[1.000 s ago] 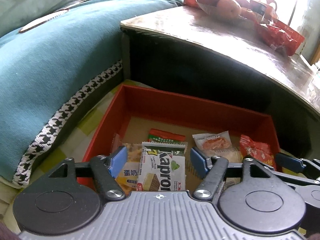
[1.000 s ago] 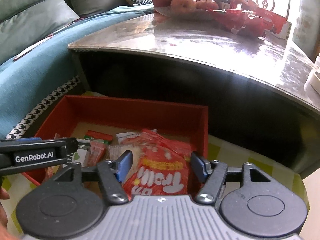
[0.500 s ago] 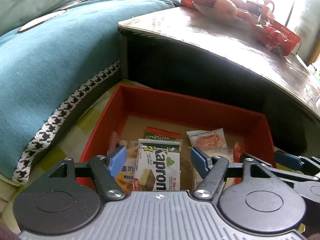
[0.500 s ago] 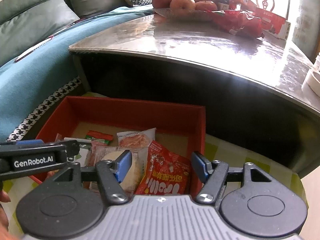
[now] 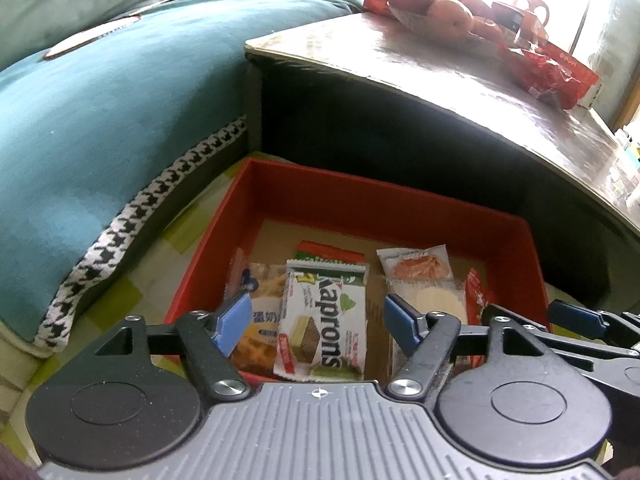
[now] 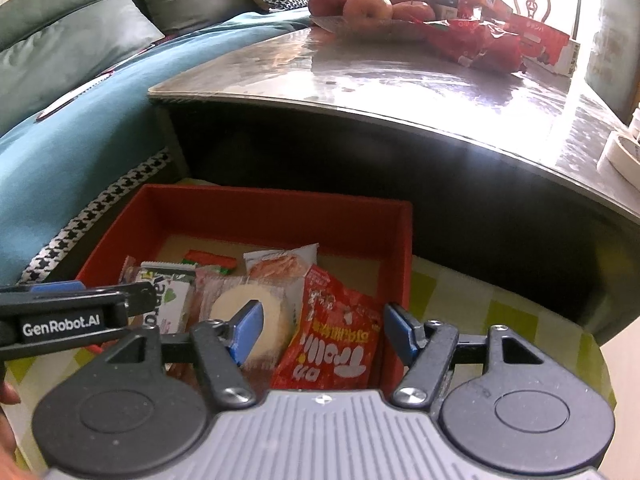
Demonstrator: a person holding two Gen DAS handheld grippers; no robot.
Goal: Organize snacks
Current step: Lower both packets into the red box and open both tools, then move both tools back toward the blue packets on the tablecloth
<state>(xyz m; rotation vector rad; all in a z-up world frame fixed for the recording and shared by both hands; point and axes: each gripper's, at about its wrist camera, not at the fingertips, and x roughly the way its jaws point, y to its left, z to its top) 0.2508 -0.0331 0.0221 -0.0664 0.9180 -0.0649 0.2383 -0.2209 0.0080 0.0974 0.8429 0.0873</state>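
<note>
We are holding our left gripper (image 5: 316, 322) over the red box (image 5: 384, 208), its jaws opening, the "Kaprons" wafer pack (image 5: 323, 322) lying loose beneath. Our right gripper (image 6: 322, 332) (jaws released) is hovering over the red "Trolli" bag (image 6: 340, 344).

The right tongs (image 5: 576, 318) partly hide a red packet (image 5: 476, 294) (print unreadable).
</note>
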